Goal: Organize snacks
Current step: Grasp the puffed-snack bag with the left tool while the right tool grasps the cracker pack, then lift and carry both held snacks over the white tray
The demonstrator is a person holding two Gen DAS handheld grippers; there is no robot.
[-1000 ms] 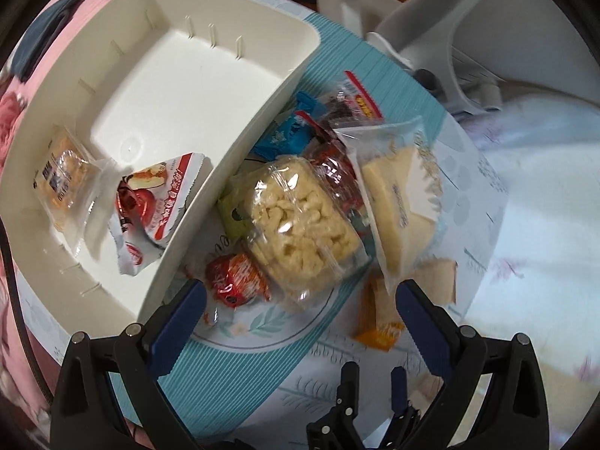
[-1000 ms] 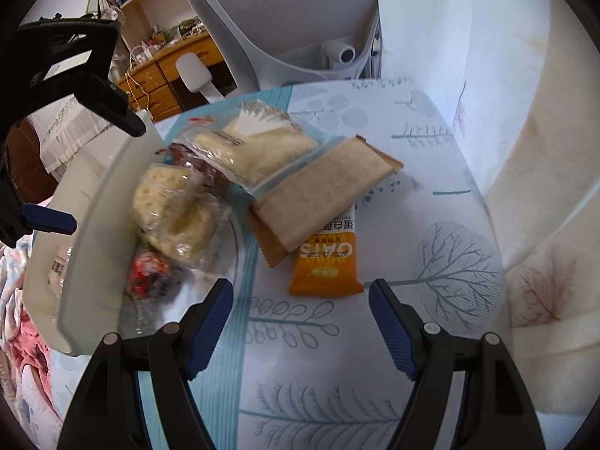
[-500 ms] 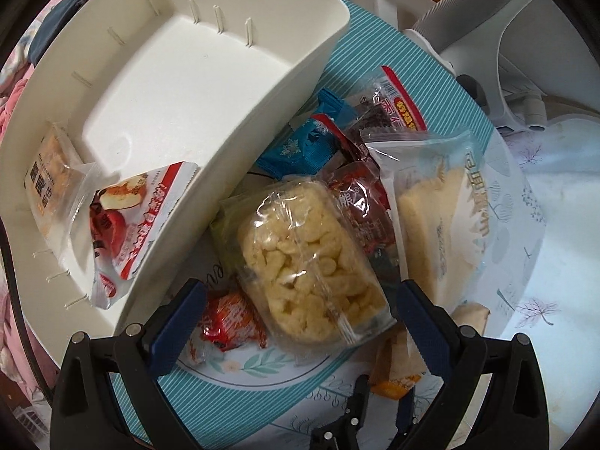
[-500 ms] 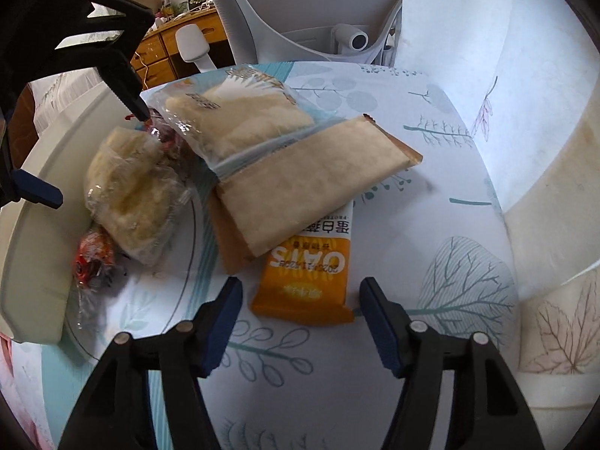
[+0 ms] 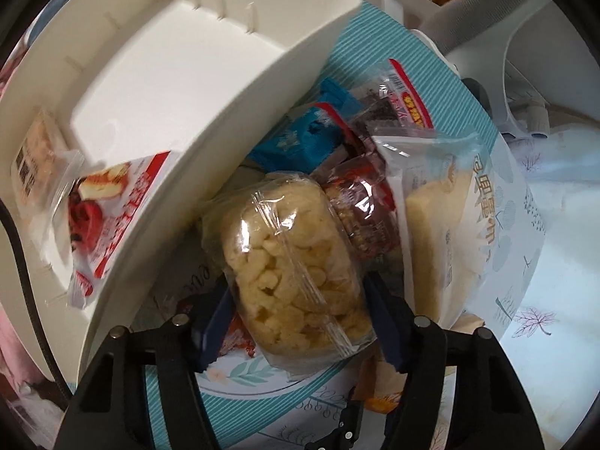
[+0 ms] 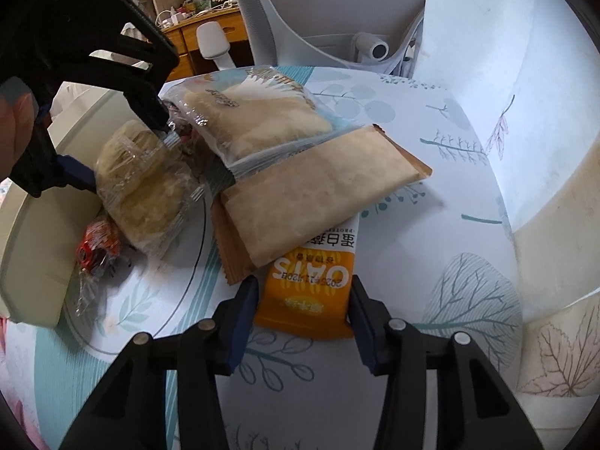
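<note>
L gripper closing w/ puffed-snack pack between jaws beside tray, R gripper closing astride orange oat bar, long axis running away, near table's front edge.

clear-wrapped puffed rice cake lies flat just beside the white tray; dark red packet and blue packet touch it. orange oats bar lies well apart from the tray, partly under a tan packet.
</note>
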